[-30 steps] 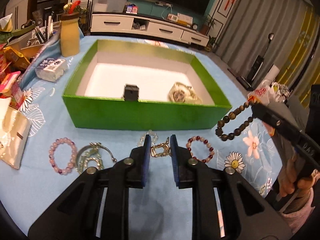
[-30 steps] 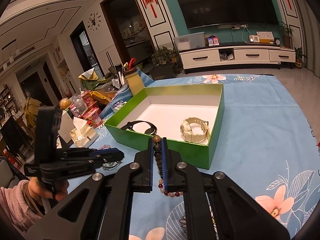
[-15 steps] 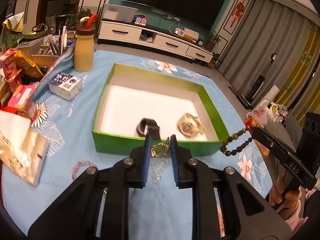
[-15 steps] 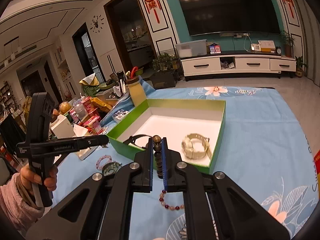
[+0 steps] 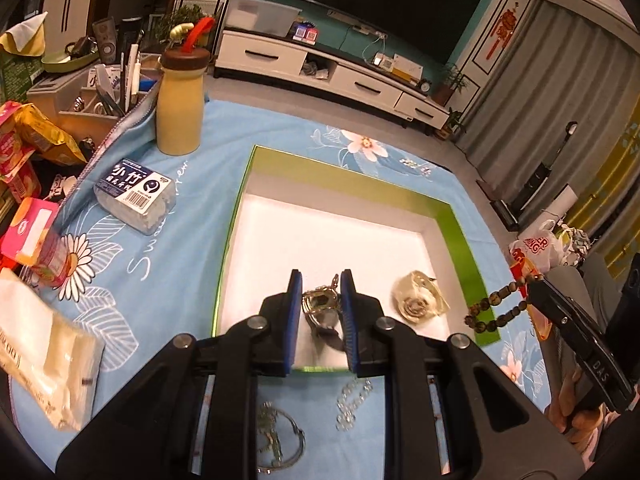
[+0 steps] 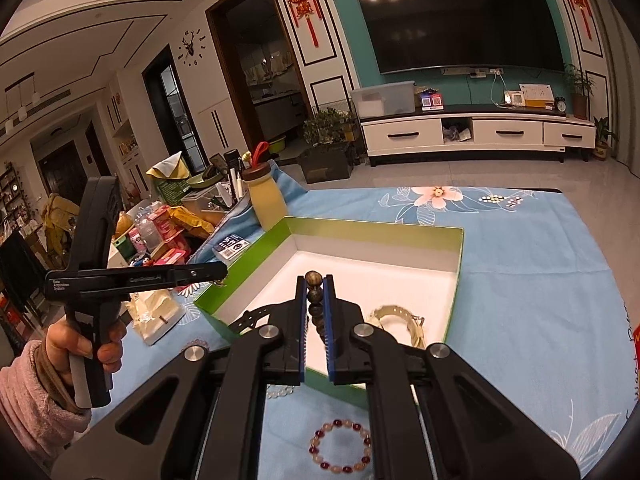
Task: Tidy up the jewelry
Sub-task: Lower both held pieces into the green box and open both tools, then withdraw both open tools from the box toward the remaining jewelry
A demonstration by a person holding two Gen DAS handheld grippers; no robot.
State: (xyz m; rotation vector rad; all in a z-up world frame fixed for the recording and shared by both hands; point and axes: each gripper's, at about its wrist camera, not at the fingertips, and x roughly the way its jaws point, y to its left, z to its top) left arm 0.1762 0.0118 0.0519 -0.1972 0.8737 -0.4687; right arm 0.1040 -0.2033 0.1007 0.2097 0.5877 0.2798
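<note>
My left gripper (image 5: pixel 321 280) is shut on a gold metal bracelet (image 5: pixel 320 304) and holds it over the near part of the green box (image 5: pixel 340 180). In the box lie a cream watch (image 5: pixel 418 304) and a black watch, mostly hidden behind my fingers. My right gripper (image 6: pixel 315 280) is shut on a dark bead bracelet (image 6: pixel 314 298) and holds it above the box (image 6: pixel 456 280); it also shows in the left wrist view (image 5: pixel 496 308). A clear bead chain (image 5: pixel 352 398) and a jade bangle (image 5: pixel 278 440) lie on the cloth. A red bead bracelet (image 6: pixel 340 446) lies under my right gripper.
A yellow bottle (image 5: pixel 180 104) and a toothpick box (image 5: pixel 134 196) stand left of the green box. Snack packets (image 5: pixel 28 148) and a tissue pack (image 5: pixel 44 360) crowd the left table edge. The blue flowered cloth (image 6: pixel 520 248) covers the table.
My left gripper has lifted the gold bracelet off the cloth and carried it forward over the box. My right gripper has risen with the dark bead bracelet and moved nearer the box.
</note>
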